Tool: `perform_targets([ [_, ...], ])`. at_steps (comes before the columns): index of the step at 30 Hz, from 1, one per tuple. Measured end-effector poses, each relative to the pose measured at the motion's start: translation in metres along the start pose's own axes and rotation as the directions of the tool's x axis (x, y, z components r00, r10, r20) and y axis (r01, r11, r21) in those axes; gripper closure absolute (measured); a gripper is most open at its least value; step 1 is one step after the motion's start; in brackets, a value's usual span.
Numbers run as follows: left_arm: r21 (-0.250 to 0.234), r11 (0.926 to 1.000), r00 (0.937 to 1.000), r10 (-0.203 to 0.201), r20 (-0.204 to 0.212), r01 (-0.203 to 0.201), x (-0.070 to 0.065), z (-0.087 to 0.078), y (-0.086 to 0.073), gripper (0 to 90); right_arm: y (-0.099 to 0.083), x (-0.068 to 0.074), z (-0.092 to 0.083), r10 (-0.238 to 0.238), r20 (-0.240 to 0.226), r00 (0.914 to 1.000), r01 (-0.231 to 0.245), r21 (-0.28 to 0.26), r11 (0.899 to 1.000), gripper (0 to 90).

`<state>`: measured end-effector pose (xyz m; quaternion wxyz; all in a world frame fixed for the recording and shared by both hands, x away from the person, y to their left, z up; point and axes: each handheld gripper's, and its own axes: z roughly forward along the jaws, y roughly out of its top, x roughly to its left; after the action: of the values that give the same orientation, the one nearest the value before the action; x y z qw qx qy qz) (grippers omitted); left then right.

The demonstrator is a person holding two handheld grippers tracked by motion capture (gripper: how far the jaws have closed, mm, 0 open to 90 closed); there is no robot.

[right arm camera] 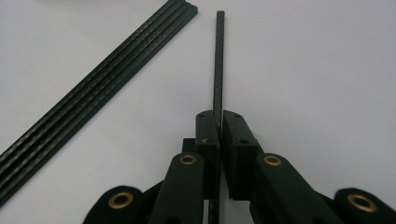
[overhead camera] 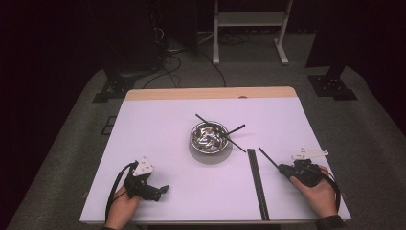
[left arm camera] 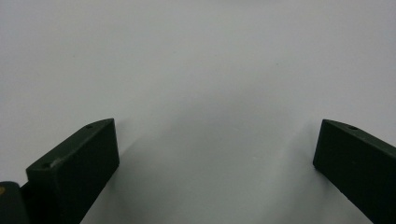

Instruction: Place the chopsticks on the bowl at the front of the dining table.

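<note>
A thin black stick (overhead camera: pixel 268 159) lies low over the white table (overhead camera: pixel 158 124) at the right, and my right gripper (overhead camera: pixel 282 168) is shut on its near end. In the right gripper view the pads (right arm camera: pixel 208 135) pinch the stick (right arm camera: pixel 218 60), which runs straight ahead. A bundle of like black sticks (overhead camera: pixel 257 184) lies flat just left of it, seen also as the bundle (right arm camera: pixel 102 93) in that view. My left gripper (overhead camera: pixel 165 189) rests near the front left edge, and in its own view the gripper (left arm camera: pixel 217 140) is open over bare table.
A shiny metal bowl (overhead camera: pixel 209 136) with small pieces inside stands mid-table, with two black sticks (overhead camera: pixel 237 128) leaning across its rim. A wooden strip (overhead camera: pixel 210 93) borders the far edge. A white frame (overhead camera: pixel 249 28) and black stands sit on the floor beyond.
</note>
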<state>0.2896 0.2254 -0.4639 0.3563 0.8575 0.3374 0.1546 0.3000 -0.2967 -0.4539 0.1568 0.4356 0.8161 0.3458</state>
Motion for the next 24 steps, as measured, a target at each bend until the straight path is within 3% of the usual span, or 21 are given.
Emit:
perform_targets([
  [14,0.0,1.0,1.0,0.0,0.0,0.0,0.0,0.0,0.0,0.0,0.0,0.001,0.0,0.0,0.013,0.9999,0.0,-0.005,1.0,85.9],
  [24,0.001,1.0,1.0,0.001,0.0,-0.001,0.0,0.0,0.0,0.0,0.0,-0.003,-0.01,0.021,0.018,0.9996,-0.021,-0.034,0.999,85.8],
])
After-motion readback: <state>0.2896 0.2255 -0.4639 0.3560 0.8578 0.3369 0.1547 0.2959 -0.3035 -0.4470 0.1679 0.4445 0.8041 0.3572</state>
